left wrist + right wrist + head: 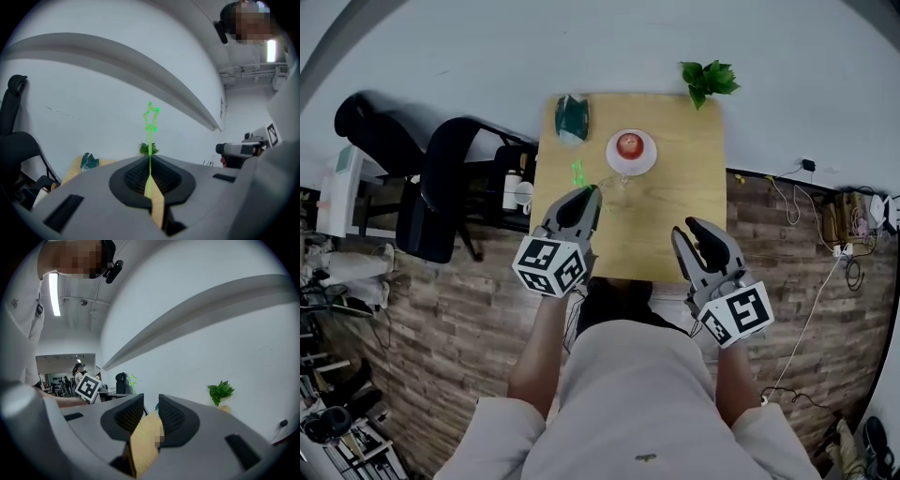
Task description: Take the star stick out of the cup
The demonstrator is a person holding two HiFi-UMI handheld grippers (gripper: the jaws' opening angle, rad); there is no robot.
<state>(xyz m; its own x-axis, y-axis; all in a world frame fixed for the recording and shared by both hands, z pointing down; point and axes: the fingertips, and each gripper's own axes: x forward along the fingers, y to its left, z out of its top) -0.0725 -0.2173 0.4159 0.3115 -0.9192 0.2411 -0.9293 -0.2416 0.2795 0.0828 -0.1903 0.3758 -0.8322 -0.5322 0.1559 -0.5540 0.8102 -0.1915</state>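
Note:
The green star stick [577,173] rises from the tips of my left gripper [591,194], which is shut on its thin shaft. In the left gripper view the stick [150,140] stands upright out of the closed jaws, its star at the top. A clear cup [614,183], hard to make out, stands on the wooden table [675,216] just right of that gripper's tip, and the stick is outside it. My right gripper [694,228] hovers over the table's near right part. Its jaws stand slightly apart with nothing between them [151,408].
A red apple on a white plate [631,150] sits behind the cup. A teal bag [572,117] lies at the far left corner and a green plant [708,80] at the far right corner. Black chairs [441,187] stand left of the table. Cables [825,225] trail on the right.

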